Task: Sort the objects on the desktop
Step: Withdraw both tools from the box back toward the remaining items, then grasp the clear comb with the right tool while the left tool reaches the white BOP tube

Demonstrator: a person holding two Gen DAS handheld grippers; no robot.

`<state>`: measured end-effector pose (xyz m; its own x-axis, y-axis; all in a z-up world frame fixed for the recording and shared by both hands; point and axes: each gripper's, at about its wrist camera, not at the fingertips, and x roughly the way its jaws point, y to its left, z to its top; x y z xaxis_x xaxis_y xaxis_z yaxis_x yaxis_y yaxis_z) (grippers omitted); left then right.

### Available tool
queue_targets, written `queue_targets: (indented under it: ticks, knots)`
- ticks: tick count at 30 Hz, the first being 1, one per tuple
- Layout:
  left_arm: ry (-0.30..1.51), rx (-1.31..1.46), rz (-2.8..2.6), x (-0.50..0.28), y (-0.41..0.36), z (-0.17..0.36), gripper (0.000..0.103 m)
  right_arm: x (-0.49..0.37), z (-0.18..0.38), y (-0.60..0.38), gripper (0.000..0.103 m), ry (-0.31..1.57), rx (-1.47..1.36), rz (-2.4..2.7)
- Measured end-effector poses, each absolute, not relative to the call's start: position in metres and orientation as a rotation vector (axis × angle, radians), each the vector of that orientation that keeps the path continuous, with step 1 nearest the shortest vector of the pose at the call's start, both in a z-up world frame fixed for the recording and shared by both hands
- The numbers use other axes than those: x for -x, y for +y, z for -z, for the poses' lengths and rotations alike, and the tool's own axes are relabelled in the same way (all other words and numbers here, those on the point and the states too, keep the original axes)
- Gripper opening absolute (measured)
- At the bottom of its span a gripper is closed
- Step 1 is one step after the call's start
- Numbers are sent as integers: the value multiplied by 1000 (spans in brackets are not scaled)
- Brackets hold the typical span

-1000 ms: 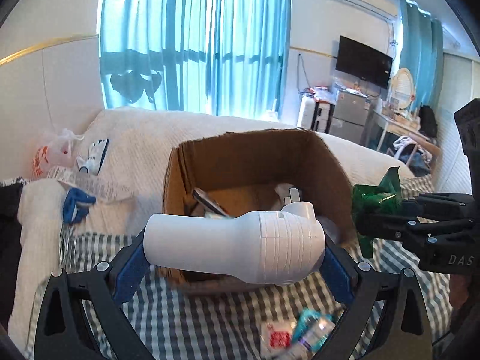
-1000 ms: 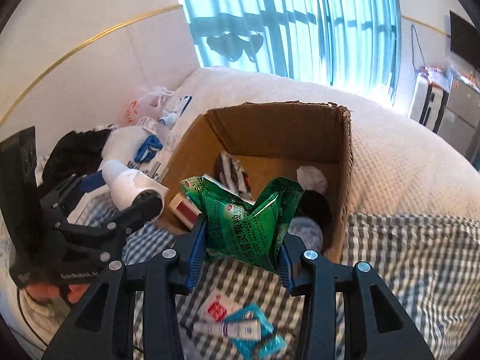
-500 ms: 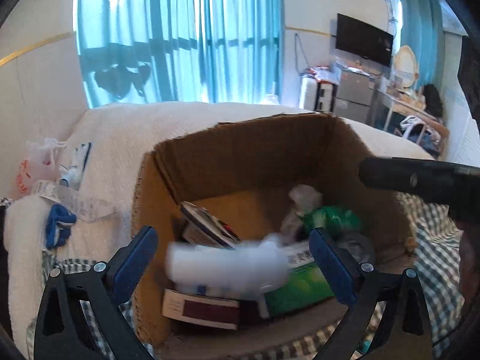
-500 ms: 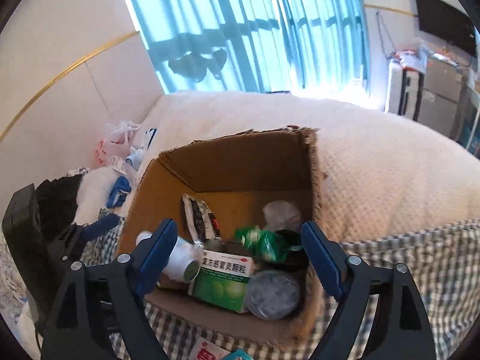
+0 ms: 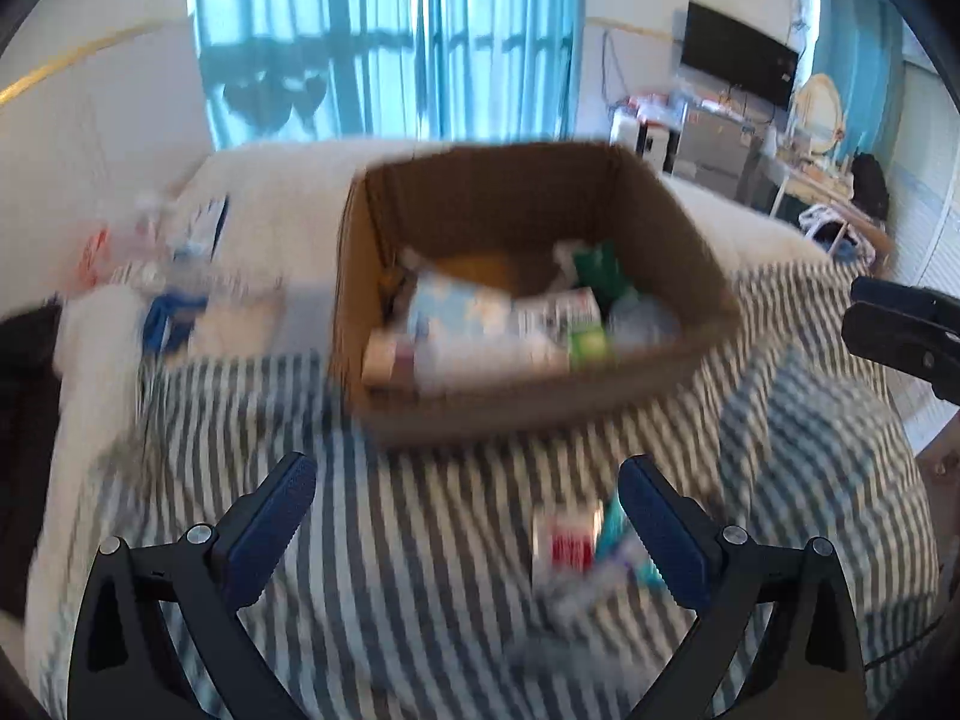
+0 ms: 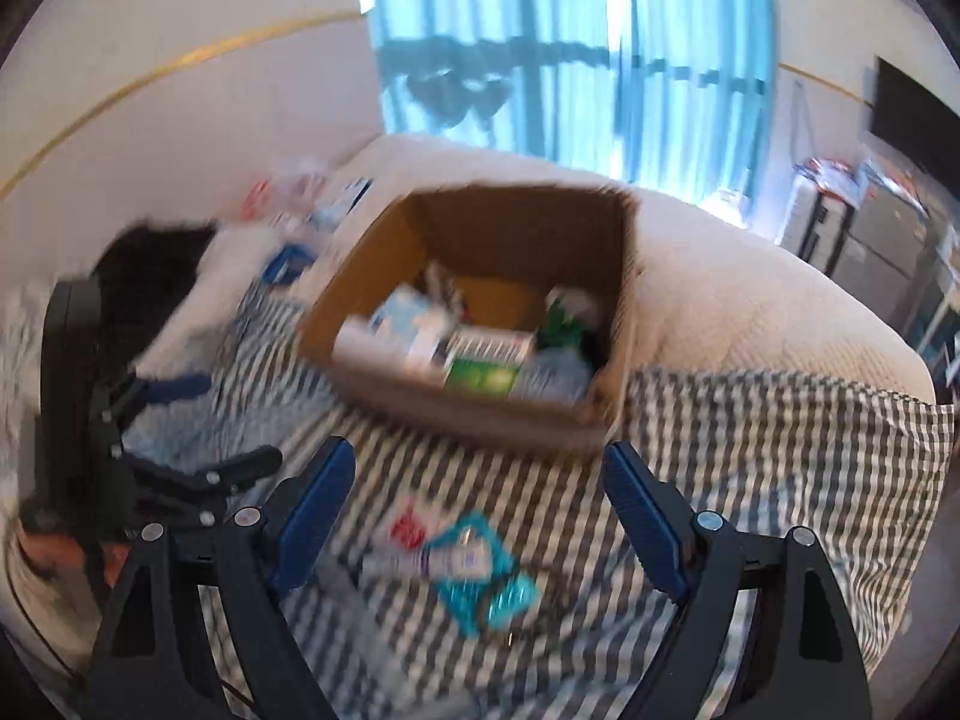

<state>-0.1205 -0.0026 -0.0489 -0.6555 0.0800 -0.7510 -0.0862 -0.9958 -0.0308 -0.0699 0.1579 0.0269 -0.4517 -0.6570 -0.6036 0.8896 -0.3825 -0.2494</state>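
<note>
Left gripper (image 5: 465,507): left wrist view; spread wide, nothing between its blue pads, hanging over the checked bedcover (image 5: 420,570).
Cardboard box (image 5: 528,408): beyond the gripper on the bed, top open, blurred by motion.
Box contents, left wrist view: a white cylindrical item (image 5: 474,354) lies across the near side, a green carton (image 5: 588,342) just right of it, a green packet (image 5: 600,267) behind; the rest is too smeared to name.
Loose items, left wrist view: a red-and-white sachet (image 5: 567,543) and a teal packet (image 5: 615,531) lie on the bedcover near the right finger.
Right gripper, left wrist view (image 5: 900,330): only its dark tip shows at the right edge.

Right gripper (image 6: 474,501): right wrist view; also wide apart and empty, above the bedcover.
Box, right wrist view (image 6: 480,414): ahead and slightly left, with the white item (image 6: 384,348), green carton (image 6: 483,372) and green packet (image 6: 561,324) inside.
Loose items, right wrist view: red-and-white sachet (image 6: 411,528), a small tube (image 6: 432,561) and the teal packet (image 6: 492,588) lie together between the fingers, outside the box.
Left gripper, right wrist view (image 6: 198,474): at the left edge, black frame, beside the box.
Background: blue curtains (image 6: 570,60) behind the bed.
</note>
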Motion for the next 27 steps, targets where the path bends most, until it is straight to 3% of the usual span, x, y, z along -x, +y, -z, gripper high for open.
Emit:
queue_targets:
  ticks: [4,5,7,13,20,22,24,27]
  knots:
    - [21,1372,-2801,83,-8,81,103,47,37,164,82,803,-590,1816]
    - [14,1393,-2812,78,-9,88,103,43,54,164,78,820,-620,1780]
    - [-16,1433,-2850,67,-13,105,103,36,88,160,60,865,-676,1703]
    - [4,1540,-2880,58,-17,144,103,30,159,138,59,1015,-772,1580]
    - [-119,1579,-2851,58,-32,158,103,60,185,117,43,990,-933,1560]
    - [-122,1586,-2838,59,-33,162,103,59,189,118,32,1010,-934,1571]
    - [-116,1589,-2826,60,-32,165,103,57,185,121,26,1005,-926,1578]
    - [-106,1587,-2813,62,-30,165,103,59,182,127,27,979,-961,1578]
